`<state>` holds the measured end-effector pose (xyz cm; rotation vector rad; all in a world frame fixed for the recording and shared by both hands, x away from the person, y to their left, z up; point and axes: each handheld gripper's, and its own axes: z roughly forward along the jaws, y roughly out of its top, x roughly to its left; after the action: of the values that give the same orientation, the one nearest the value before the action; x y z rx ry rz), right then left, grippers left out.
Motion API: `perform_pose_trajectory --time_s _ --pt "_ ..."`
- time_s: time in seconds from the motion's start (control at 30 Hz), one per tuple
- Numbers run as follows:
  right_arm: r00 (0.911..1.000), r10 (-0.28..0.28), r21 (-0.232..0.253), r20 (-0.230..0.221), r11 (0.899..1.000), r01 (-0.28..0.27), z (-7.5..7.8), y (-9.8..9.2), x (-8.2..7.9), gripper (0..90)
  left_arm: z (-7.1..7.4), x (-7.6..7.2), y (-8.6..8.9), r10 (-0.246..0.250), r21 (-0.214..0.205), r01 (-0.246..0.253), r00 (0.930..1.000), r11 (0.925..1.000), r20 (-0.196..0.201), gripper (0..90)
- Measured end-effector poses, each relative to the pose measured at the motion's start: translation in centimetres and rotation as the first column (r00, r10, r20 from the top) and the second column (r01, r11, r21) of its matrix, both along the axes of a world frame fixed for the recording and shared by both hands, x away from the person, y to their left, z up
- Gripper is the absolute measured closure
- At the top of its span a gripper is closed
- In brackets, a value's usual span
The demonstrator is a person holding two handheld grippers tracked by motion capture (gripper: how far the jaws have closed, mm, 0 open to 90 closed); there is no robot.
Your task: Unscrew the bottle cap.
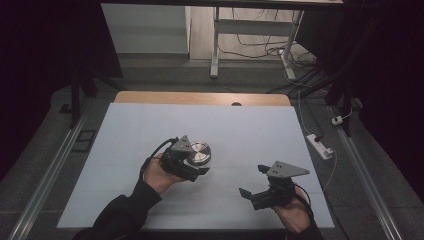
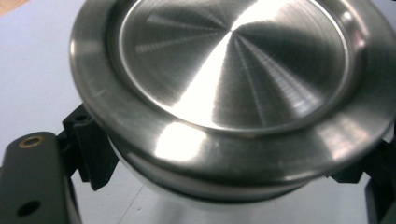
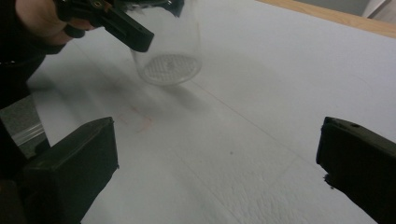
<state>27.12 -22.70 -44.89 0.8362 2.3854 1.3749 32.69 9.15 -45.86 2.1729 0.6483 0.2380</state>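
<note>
A clear glass jar (image 3: 169, 56) with a brushed metal lid (image 1: 201, 152) stands left of the middle of the white table (image 1: 150, 125). My left gripper (image 1: 199, 165) comes at it from the near left and is shut on it. In the left gripper view the lid (image 2: 233, 70) is seen from close above, with the black fingers (image 2: 91, 144) pressed to the jar just below its rim. My right gripper (image 1: 251, 180) hovers near the front right of the table, open and with nothing between its jaws. In the right gripper view that gripper (image 3: 217, 140) points toward the jar.
A wooden table edge (image 1: 200, 97) runs along the back. A white power strip (image 1: 320, 145) and cables lie on the floor to the right. White desk legs (image 1: 215, 45) stand behind the table. Faint red marks (image 3: 140, 119) show on the table cover.
</note>
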Motion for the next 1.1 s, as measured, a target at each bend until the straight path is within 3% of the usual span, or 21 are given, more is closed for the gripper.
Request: perform_pose_trajectory --time_s 0.23,0.4,0.6,1.1 --pt "0.9986 0.045 0.015 -0.029 0.999 -0.044 0.4 1.3 0.9 0.0 -0.1 -0.1 -0.2 -0.003 0.004 0.003 1.0000 1.0000 -0.001 15.2" --pt "0.9976 0.064 0.011 -0.026 0.998 -0.064 0.8 2.7 1.7 0.0 -0.2 -0.1 -0.3 -0.007 0.005 0.007 1.0000 1.0000 -0.004 15.2" --pt "0.9984 0.056 -0.035 0.001 0.998 -0.056 1.5 4.5 2.3 0.0 -0.3 -0.2 -0.3 -0.009 0.004 0.009 1.0000 1.0000 -0.005 15.2" --pt "0.9984 0.056 -0.043 -0.004 0.998 -0.056 3.1 8.7 4.5 0.0 -0.4 -0.4 -0.8 -0.014 0.018 0.015 0.9999 0.9997 -0.003 15.2"
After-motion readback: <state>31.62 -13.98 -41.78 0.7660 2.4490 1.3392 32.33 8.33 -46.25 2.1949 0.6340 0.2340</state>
